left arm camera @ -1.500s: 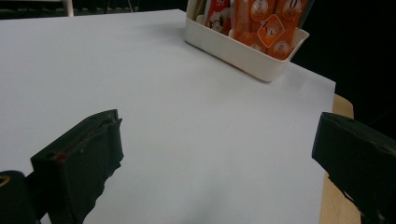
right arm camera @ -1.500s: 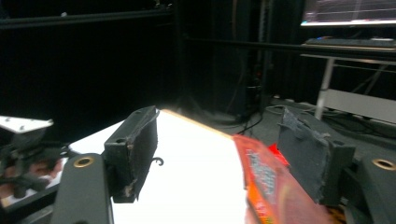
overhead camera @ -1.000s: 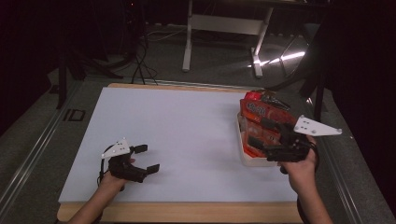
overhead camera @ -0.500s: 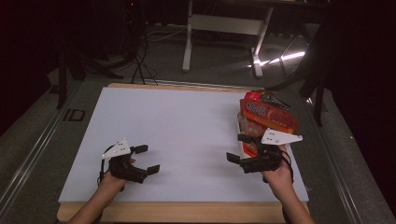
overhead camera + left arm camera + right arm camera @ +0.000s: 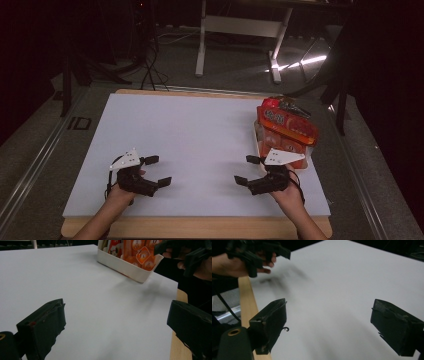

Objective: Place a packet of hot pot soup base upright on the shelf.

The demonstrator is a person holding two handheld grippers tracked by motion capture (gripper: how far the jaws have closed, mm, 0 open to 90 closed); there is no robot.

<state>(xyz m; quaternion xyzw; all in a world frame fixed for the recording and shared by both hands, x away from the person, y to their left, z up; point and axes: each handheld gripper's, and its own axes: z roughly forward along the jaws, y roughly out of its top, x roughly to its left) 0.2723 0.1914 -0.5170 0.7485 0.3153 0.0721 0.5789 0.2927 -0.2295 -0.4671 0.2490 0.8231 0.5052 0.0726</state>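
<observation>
My left gripper (image 5: 159,170) hovers low over the white sheet (image 5: 200,135) near the front left, open, with nothing between its jaws (image 5: 115,325). Facing it from the front right is my right gripper (image 5: 244,170), also open and holding nothing (image 5: 332,325). A cream tray (image 5: 125,266) packed with orange-red snack packets (image 5: 285,125) stands at the right edge of the sheet, just behind the right hand. The left gripper view catches the right hand and its gripper (image 5: 192,255) past the tray. In the right gripper view the left hand and its gripper (image 5: 257,252) sit at the top left.
The white sheet lies on a wooden board whose edge (image 5: 200,227) shows along the front. Beyond the table is a dark floor with cables (image 5: 150,65) and a white stand (image 5: 240,30).
My right gripper has left the tray and swung left and toward the front edge, ending open over the bare sheet. The left gripper has stayed put.
</observation>
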